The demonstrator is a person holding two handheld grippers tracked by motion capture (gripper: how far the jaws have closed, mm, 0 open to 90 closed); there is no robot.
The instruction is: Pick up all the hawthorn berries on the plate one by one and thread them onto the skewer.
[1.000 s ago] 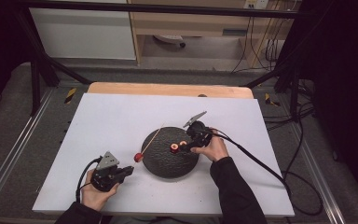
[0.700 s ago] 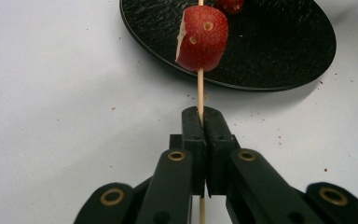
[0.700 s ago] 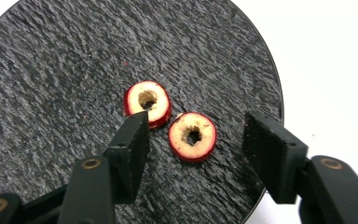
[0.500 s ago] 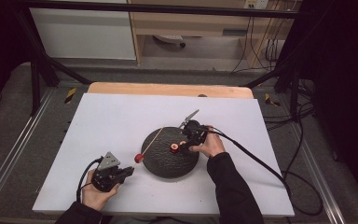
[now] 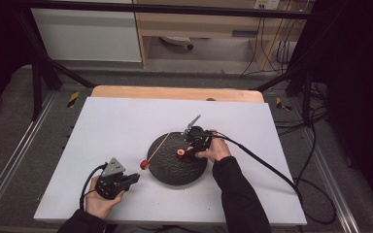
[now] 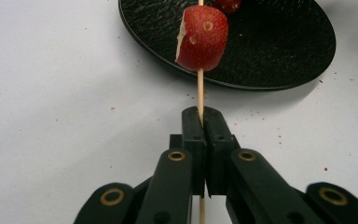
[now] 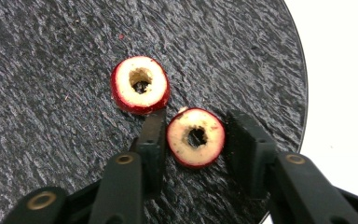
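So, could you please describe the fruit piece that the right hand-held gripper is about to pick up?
On the round black textured plate lie two cored red fruit rings. The target ring sits between the open jaws of the right hand-held gripper, whereas the other ring lies just beyond the jaw tips.

White table (image 5: 126, 121), round black plate (image 5: 170, 170) resting on it

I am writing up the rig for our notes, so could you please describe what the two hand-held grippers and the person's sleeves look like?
Both are black. The left hand-held gripper carries a grey three-cornered plate on top and trails a looping black cable. The right hand-held gripper trails a long black cable across the table. Close up, the jaws are flat black blocks on linked arms with brass-coloured pivot rings. The sleeves are dark.
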